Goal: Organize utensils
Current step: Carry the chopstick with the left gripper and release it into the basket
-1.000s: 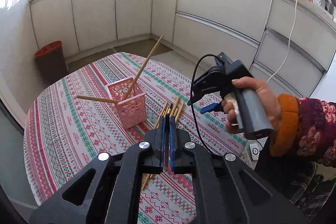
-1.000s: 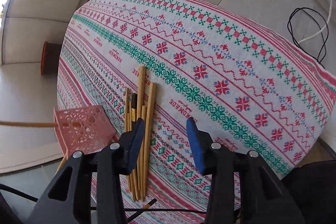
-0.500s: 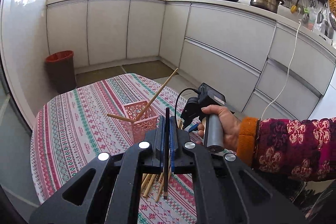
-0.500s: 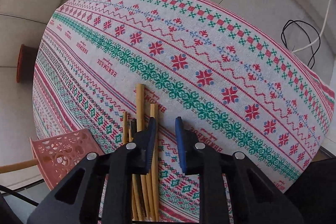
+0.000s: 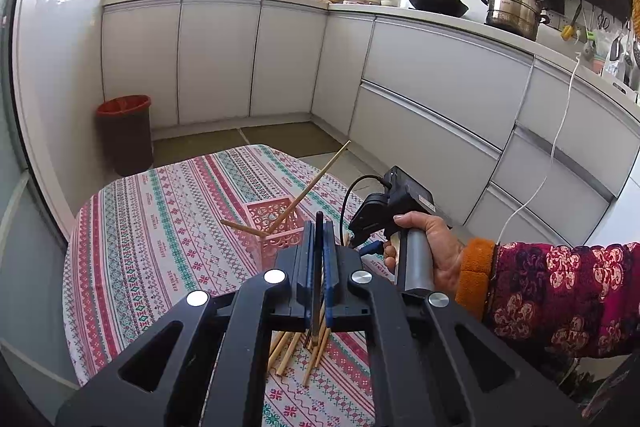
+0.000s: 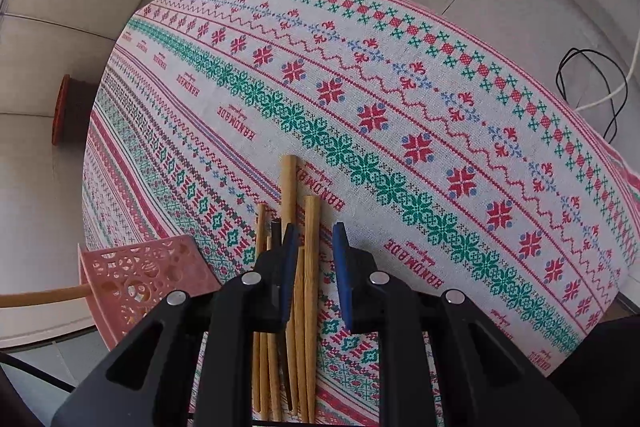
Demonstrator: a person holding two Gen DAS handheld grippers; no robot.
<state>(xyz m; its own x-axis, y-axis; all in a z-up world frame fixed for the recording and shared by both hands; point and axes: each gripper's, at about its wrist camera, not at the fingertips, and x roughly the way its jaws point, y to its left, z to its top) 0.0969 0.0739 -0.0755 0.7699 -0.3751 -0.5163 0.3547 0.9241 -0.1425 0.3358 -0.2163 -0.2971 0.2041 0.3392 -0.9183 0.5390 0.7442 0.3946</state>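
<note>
My left gripper (image 5: 319,247) is shut on a dark chopstick (image 5: 319,227), held upright above the patterned tablecloth (image 5: 160,247). Just beyond it stands a pink basket (image 5: 268,213) with two wooden chopsticks (image 5: 316,179) leaning out of it. Several wooden chopsticks (image 5: 294,349) lie in a pile on the cloth under my left gripper. A hand holds my right gripper (image 5: 366,241) nose-down over that pile. In the right wrist view my right gripper (image 6: 314,263) stands narrowly open. A wooden chopstick (image 6: 312,227) lies between its blue pads (image 6: 341,267), which do not press on it. The basket (image 6: 140,275) sits at the lower left.
A red-rimmed bin (image 5: 126,131) stands on the floor beyond the table's far left corner. White cabinets (image 5: 432,95) run along the back and right, with a wok (image 5: 434,3) and a steel pot (image 5: 514,9) on the counter. Cables (image 6: 592,87) lie on the floor past the table's edge.
My left gripper rose and tilted up, lifting the dark chopstick off the pile. My right gripper moved over the pile and its jaws narrowed around the wooden chopsticks.
</note>
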